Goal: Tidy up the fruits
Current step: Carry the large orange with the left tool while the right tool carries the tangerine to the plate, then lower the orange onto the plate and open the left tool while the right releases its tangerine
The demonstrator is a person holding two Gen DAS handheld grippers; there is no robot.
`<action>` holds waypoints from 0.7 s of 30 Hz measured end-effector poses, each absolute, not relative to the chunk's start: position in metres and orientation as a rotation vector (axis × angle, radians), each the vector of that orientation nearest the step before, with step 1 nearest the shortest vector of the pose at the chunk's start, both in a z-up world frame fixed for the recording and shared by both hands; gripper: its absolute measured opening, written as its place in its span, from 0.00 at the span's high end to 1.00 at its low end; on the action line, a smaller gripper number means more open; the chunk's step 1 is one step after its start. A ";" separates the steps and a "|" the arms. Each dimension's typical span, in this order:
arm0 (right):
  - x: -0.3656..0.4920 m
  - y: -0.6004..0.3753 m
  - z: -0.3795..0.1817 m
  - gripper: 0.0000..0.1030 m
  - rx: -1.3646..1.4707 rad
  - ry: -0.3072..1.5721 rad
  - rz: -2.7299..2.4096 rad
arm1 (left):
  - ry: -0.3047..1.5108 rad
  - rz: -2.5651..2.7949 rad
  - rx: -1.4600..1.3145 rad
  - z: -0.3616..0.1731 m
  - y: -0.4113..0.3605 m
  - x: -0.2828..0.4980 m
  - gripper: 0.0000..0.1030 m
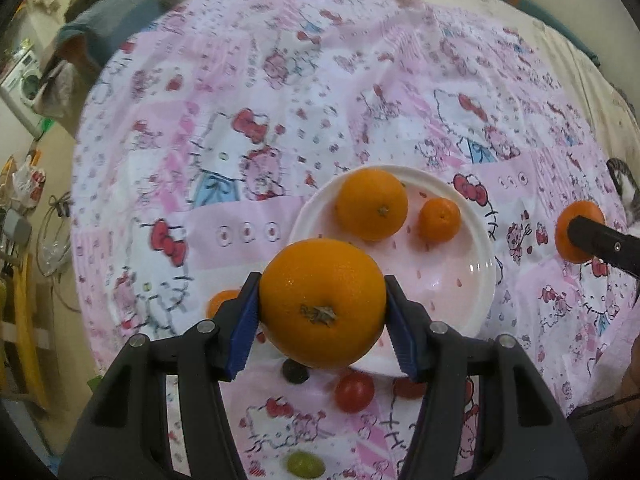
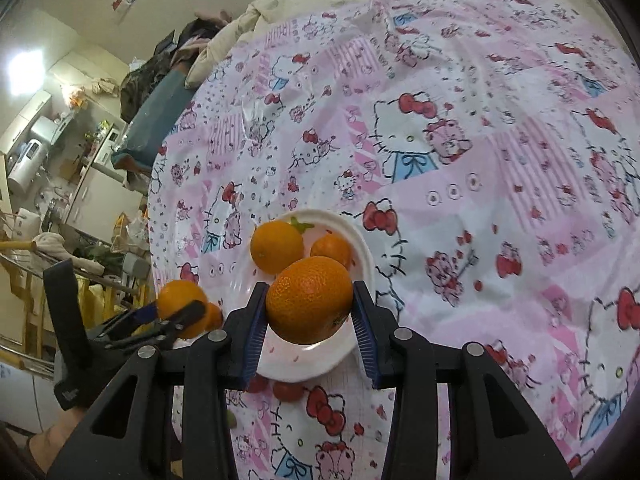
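Your left tongs (image 1: 322, 312) are clamped on a large orange (image 1: 322, 302), stem end toward the camera, held over the near rim of the white plate (image 1: 472, 280). Your right tongs (image 2: 310, 322) grip a second orange (image 2: 310, 300) in the same way, also above the plate's near edge.

Already on the plate sit a big orange (image 1: 371, 204) toward its far side and a small mandarin (image 1: 439, 219) just beside it, so two fruits look sorted and two more are on the way in. In the right wrist view something with a green stalk (image 2: 301, 225) peeks from behind the far orange; it is too hidden to name.

Still off the plate, on the patterned cloth (image 1: 280, 100) that covers the surface: a cherry tomato (image 1: 354, 391) just beyond the plate's near rim, a dark round fruit (image 1: 295, 371) next to it that may be a grape or a blueberry, a green grape (image 1: 304, 463) further out on the near side, and a small orange fruit (image 1: 222, 302) to the left of the plate, half hidden behind your left finger. Another red one (image 1: 408, 388) lies close under the plate's near rim.

I judge you about halfway: set both held oranges down in the bare part of the plate, then collect the small loose fruits, which will roll easily on the cloth
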State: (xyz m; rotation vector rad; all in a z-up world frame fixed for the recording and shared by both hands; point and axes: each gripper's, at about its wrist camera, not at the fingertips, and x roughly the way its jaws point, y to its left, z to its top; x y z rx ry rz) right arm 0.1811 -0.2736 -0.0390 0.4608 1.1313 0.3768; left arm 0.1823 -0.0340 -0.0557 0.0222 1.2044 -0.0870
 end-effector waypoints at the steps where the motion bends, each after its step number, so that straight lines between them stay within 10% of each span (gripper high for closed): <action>1: 0.185 -0.270 -0.043 0.59 0.452 1.143 0.377 | 1.215 -0.092 0.022 -0.061 -0.036 0.185 0.47; 21: 0.216 -0.232 -0.124 0.58 0.399 1.341 0.342 | 1.324 -0.166 0.002 -0.124 -0.052 0.221 0.47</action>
